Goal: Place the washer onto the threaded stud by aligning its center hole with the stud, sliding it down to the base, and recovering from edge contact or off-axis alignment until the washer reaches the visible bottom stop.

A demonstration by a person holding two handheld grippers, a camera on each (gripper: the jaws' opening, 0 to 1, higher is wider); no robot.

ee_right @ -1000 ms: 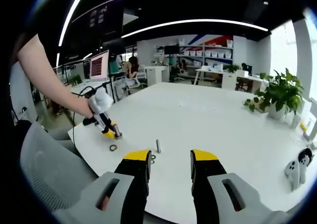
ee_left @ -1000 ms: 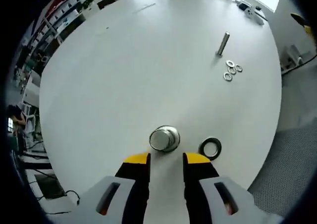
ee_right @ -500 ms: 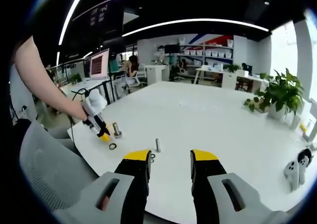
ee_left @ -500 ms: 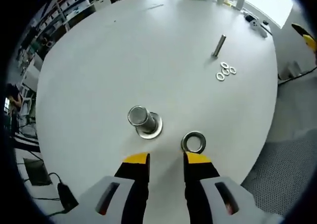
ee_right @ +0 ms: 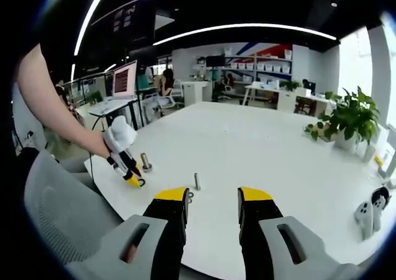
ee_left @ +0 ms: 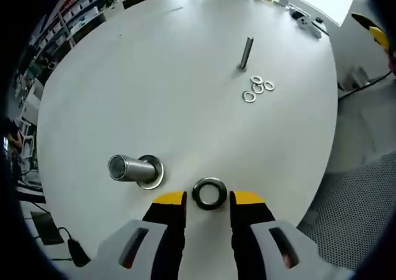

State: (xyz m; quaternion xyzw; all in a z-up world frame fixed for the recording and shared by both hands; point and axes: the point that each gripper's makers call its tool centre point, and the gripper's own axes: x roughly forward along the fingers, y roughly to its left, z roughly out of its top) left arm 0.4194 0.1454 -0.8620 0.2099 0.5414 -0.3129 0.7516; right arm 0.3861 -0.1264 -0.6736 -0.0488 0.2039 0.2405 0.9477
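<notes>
Washer not yet picked up; all steps remain.
Left gripper (ee_left: 208,197), jaws apart, straddles dark metal ring washer (ee_left: 209,193) lying on white round table (ee_left: 185,63); steel threaded stud (ee_left: 135,168) just beside, bare. Right gripper (ee_right: 213,196) apart, idle.

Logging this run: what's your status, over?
Left gripper open, jaws either side of dark washer flat on table. Right gripper open, empty. Large stud alongside, bare. Path unobstructed.

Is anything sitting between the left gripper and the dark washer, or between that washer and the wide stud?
Nothing visible. In the left gripper view, the dark washer lies flat on the white table, just ahead of the open left gripper. The bare tabletop separates it from the wide stud. The three small washers lie farther off.
</notes>
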